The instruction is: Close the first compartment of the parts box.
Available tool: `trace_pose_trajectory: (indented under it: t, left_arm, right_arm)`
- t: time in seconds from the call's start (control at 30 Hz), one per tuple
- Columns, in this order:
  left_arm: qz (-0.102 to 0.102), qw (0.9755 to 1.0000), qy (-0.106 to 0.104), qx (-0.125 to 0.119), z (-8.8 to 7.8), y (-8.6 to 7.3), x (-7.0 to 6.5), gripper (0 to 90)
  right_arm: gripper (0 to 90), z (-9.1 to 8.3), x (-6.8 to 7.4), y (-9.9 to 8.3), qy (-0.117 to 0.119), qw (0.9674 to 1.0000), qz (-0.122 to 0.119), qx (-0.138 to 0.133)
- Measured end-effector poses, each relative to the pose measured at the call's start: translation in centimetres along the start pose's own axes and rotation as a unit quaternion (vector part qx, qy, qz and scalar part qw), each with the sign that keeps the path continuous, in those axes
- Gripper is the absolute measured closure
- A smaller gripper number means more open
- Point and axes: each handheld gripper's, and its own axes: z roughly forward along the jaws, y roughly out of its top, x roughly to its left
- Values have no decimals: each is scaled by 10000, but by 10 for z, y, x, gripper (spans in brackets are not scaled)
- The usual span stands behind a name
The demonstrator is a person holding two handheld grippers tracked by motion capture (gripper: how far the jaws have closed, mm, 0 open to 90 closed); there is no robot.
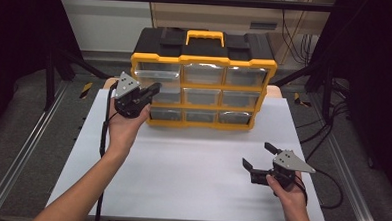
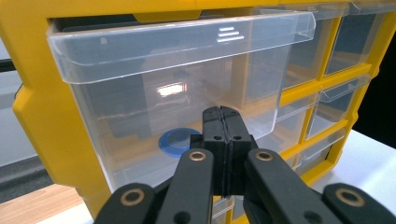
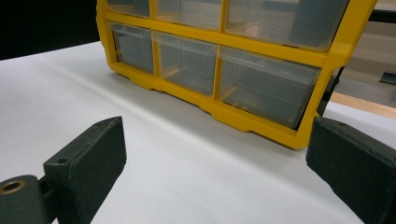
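A yellow and black organizer (image 1: 204, 59) with three rows of clear drawers stands at the back of the white table (image 1: 191, 175). Its top-left drawer (image 2: 154, 74) juts out a little, and a blue ring (image 2: 170, 144) lies inside it. My left gripper (image 1: 155, 89) is shut with nothing between its jaws. Its tips (image 2: 223, 113) sit right at that drawer's clear front, below its lip; whether they touch it I cannot tell. My right gripper (image 1: 258, 156) hovers open over the table's front right, pointing at the organizer's bottom row (image 3: 261, 86).
A yellow carry handle (image 1: 205, 37) tops the organizer. Bare white table lies between the organizer and the right gripper (image 3: 215, 140). Dark metal frame rails (image 1: 27, 148) run along both sides, and cables (image 1: 331, 181) trail at the right.
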Motion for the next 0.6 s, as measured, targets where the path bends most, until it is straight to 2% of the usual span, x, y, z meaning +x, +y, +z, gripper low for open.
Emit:
trace_pose_trajectory:
  t: [0.6]
  left_arm:
    - [-11, 10000, 35, 14, 4, 1, 2, 900]
  right_arm:
    - [57, 0, 0, 0, -8, 10000, -13, -6]
